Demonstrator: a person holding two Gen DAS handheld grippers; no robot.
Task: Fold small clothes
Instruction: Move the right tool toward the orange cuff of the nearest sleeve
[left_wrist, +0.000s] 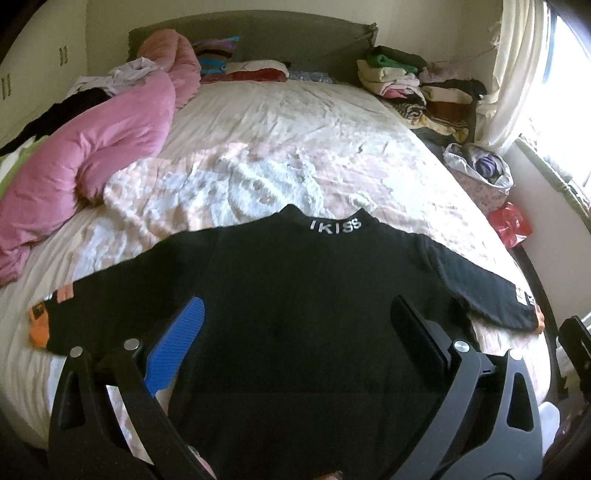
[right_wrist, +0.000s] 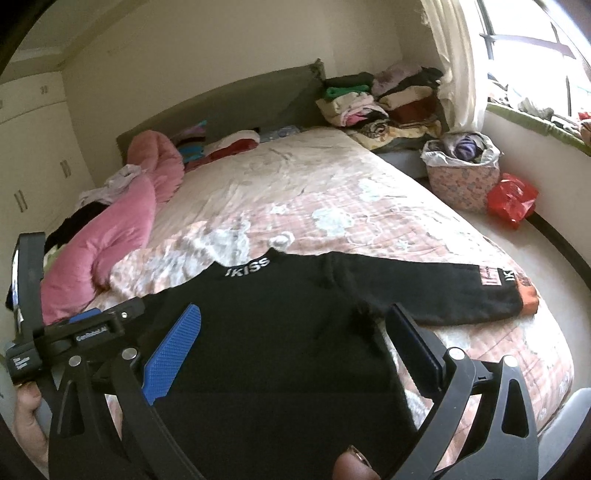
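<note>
A small black sweater (left_wrist: 295, 295) lies flat on the bed, collar marked IKISS away from me, both sleeves spread out with orange cuffs. It also shows in the right wrist view (right_wrist: 280, 332). My left gripper (left_wrist: 299, 314) is open and hovers over the sweater's body. My right gripper (right_wrist: 295, 325) is open over the right side of the body, near the right armpit. The left gripper's body (right_wrist: 74, 332) shows at the left of the right wrist view. Neither gripper holds anything.
The bed (left_wrist: 295, 147) has a pink floral sheet. A pink duvet (left_wrist: 92, 147) lies along the left. Folded clothes (left_wrist: 406, 81) are stacked at the far right. A basket (right_wrist: 461, 173) and a red bag (right_wrist: 511, 199) stand by the window.
</note>
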